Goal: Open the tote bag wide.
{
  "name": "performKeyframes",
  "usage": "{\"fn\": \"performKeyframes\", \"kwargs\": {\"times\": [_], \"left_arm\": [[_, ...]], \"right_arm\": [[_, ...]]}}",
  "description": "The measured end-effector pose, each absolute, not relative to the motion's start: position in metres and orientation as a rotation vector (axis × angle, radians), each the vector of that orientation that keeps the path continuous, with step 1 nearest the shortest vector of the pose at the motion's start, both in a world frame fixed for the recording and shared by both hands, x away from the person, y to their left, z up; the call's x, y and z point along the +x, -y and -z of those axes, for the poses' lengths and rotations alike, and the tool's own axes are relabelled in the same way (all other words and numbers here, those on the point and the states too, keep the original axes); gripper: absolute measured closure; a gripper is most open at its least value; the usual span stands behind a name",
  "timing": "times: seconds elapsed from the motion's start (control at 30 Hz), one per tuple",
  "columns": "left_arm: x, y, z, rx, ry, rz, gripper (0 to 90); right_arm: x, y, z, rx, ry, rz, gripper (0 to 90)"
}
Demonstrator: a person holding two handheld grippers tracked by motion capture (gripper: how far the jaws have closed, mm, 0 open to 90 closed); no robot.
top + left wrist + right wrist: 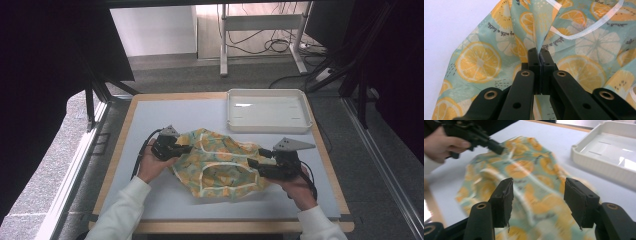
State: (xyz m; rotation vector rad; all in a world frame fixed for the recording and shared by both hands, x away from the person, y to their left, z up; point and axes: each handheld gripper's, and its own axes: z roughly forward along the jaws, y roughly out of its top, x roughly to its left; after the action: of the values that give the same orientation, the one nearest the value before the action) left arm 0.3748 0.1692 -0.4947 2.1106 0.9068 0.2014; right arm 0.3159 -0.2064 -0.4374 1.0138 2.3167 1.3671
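One fold of the bib (220, 162) was clamped in the left gripper (187, 148); the right gripper (252, 162), jaws apart, was judged due a fresh grip.

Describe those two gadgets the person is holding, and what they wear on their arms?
Each hand grips a black tool. The left gripper and right gripper both end in two flat black jaws, fixed with brass-ringed screws. A grey three-cornered plate sits on top of each, and a black cable trails behind. The sleeves are white.
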Motion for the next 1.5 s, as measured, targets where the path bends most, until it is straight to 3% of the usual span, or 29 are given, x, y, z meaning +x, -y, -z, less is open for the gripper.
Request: {"fn": "performKeyframes", "kwargs": {"times": [0.17,0.27,0.53,0.67,1.5], "left_arm": [[0.374,-0.168,0.496,2.112,-0.906,-0.196,90.0],[0.374,-0.168,0.497,2.117,-0.904,-0.197,90.0],[0.373,-0.171,0.496,2.105,-0.909,-0.2,90.0],[0.372,-0.171,0.496,2.105,-0.907,-0.202,90.0],[0.373,-0.169,0.497,2.101,-0.908,-0.2,90.0]], "right_arm": [[0.344,0.202,0.437,1.029,-2.317,-1.334,43.5],[0.356,0.201,0.438,1.043,-2.325,-1.334,50.2],[0.362,0.21,0.445,1.095,-2.362,-1.296,78.8],[0.363,0.214,0.446,1.095,-2.379,-1.286,87.2],[0.33,0.188,0.48,0.984,-2.641,-1.194,89.2]]}}
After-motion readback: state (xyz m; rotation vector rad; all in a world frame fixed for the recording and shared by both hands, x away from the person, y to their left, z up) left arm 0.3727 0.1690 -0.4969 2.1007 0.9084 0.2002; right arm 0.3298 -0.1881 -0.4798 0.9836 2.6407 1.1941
